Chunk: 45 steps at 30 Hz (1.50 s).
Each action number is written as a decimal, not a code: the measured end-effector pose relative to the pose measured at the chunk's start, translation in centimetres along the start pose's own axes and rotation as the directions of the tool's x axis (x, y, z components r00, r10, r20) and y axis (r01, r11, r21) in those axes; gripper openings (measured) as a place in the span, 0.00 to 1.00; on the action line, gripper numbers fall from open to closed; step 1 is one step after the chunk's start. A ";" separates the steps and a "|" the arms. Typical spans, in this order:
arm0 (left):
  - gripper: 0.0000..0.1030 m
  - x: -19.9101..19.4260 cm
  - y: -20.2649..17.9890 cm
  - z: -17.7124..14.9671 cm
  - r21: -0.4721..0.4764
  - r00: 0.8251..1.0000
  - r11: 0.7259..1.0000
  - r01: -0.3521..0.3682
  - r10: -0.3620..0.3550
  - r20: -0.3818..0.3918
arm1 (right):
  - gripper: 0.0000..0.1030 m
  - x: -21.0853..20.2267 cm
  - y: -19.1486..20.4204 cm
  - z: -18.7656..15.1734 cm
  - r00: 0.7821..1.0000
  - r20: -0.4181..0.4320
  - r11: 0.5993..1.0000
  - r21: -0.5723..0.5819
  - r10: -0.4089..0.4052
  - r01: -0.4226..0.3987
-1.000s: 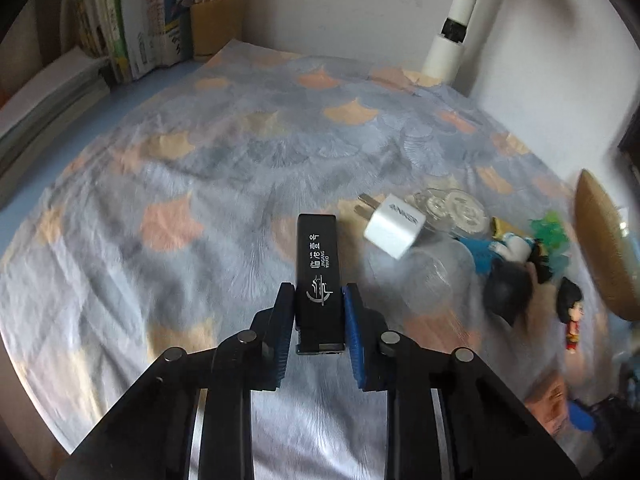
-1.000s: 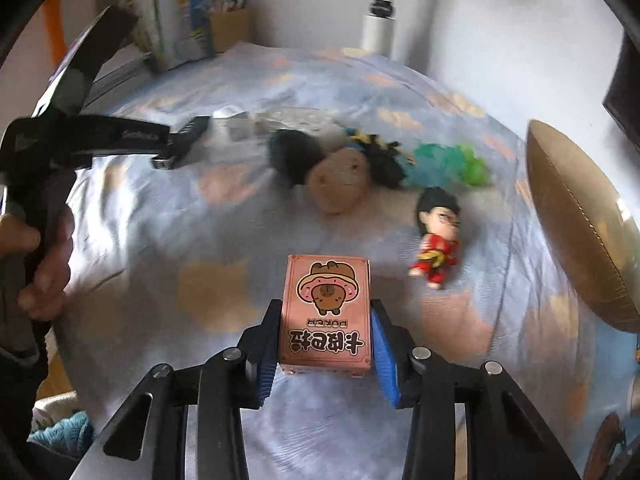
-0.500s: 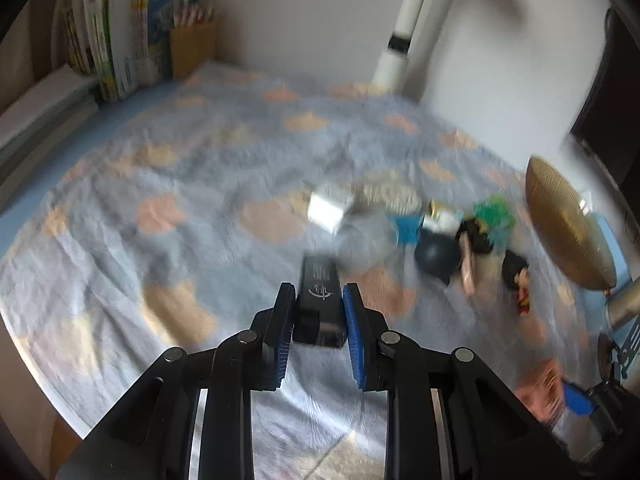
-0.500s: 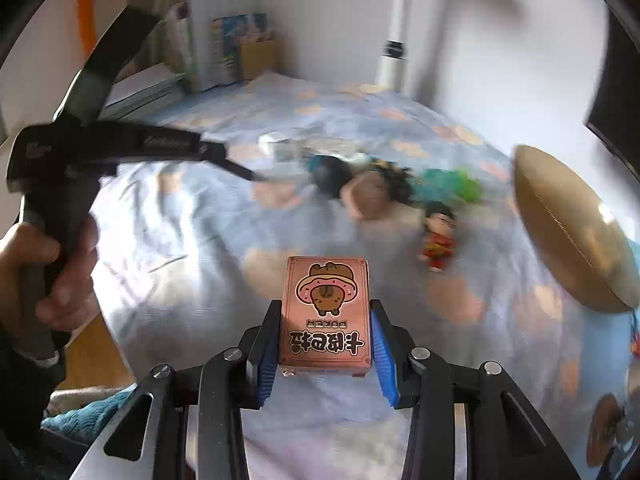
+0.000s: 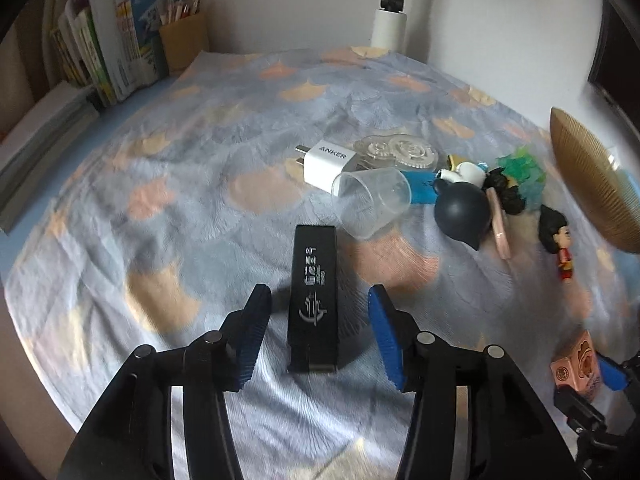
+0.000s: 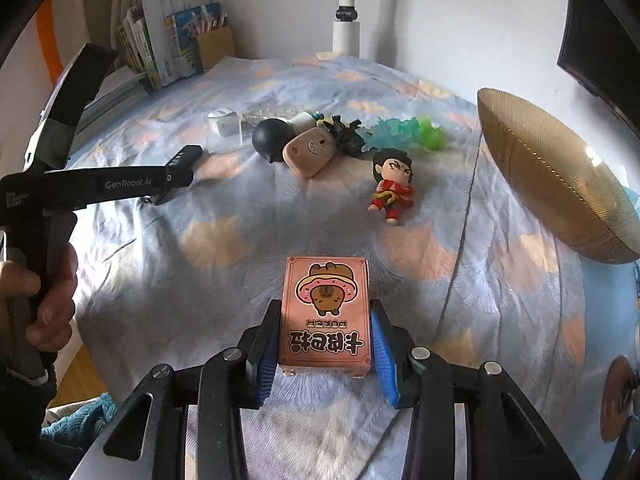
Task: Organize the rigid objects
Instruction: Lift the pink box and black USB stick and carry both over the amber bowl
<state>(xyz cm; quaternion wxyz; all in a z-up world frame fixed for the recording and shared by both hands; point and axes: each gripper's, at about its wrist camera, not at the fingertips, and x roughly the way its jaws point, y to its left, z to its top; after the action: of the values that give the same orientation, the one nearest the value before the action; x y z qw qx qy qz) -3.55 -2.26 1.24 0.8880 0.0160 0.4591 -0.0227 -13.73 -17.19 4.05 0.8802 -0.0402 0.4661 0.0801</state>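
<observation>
Left gripper [image 5: 316, 328] jaws have just been opening; the black lighter-like box [image 5: 314, 292] lies flat on the patterned cloth [image 5: 180, 160] between the blue pads, neither pad touching it. So that piece looks put down, a little in from the near edge of the cloth, just short of the cluster.

Right gripper [image 6: 325, 346] is clamped on the pink card box [image 6: 325, 312], both pads pressed on its sides, box near the cloth's near edge and not yet set down as far as I can tell. A hand [image 6: 44, 300] grips the other tool's handle at the left of that view.

Cluster mid-cloth toward the right edge: white charger [image 5: 326, 164], clear plastic cup [image 5: 372, 204] on its side touching the charger, clear gear-shaped case [image 5: 396, 152] behind, dark round ball-shaped piece [image 5: 462, 212], beige flat gadget [image 6: 309, 150], green spiky figure [image 5: 520, 168], red-suited figurine [image 6: 390, 188] lying a bit apart. Gold ribbed bowl [image 6: 560, 184] at the right edge, tilted; whether anything is in it I cannot tell.

Judgement: grouping is well along. Black box delivered, pink box is likely the next to go down, then maybe tidying the red figurine in with the rest. Books [image 5: 120, 52] at the far left corner untouched.
</observation>
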 end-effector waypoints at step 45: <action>0.21 -6.2 -21.4 10.9 0.254 0.937 0.945 0.205 -0.265 0.228 | 0.39 -8.5 -16.2 8.5 0.914 0.133 0.913 0.204 -0.384 0.354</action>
<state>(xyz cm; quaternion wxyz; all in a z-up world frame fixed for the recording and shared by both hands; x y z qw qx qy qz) 0.60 -24.04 12.46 0.9235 0.0589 0.3318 -0.1833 -8.59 -32.74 15.80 0.9160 -0.0434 0.3783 -0.1264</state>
